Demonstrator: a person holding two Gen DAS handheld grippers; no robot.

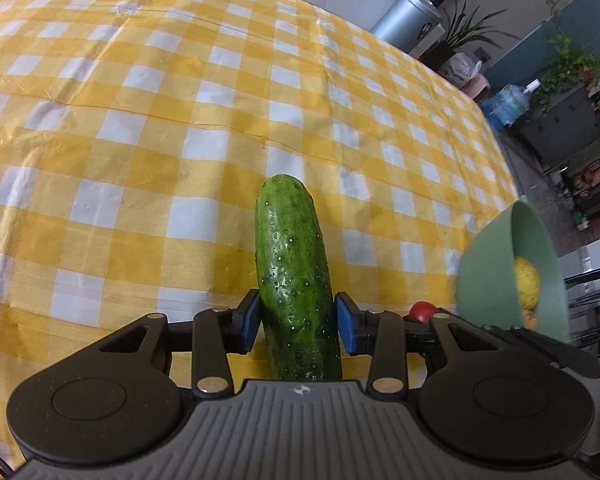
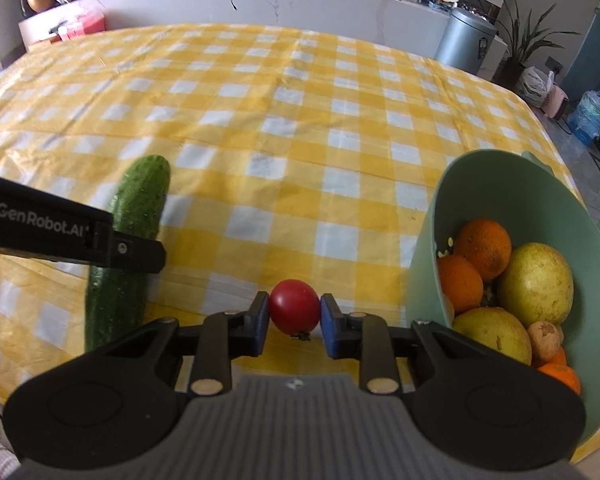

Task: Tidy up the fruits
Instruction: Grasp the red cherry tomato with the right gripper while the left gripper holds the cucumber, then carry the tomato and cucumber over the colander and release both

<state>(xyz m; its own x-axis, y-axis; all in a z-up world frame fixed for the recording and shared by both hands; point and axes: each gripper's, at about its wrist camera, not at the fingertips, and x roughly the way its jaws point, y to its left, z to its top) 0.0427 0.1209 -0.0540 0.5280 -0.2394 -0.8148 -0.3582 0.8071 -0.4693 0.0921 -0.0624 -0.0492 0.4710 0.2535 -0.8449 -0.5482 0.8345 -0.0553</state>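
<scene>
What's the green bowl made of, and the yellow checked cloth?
The green bowl looks like matte plastic: smooth, even colour, thin wall, no shine. The checked cloth seems a coated or plastic-like fabric: it holds sharp fold creases and has a slight sheen, though plain cotton is possible.

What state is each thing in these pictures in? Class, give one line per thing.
Cucumber: gripped by left hand-held gripper.
Tomato: gripped by right hand-held gripper.
Green bowl: on the checked tablecloth, holding oranges and yellow fruits.
</scene>
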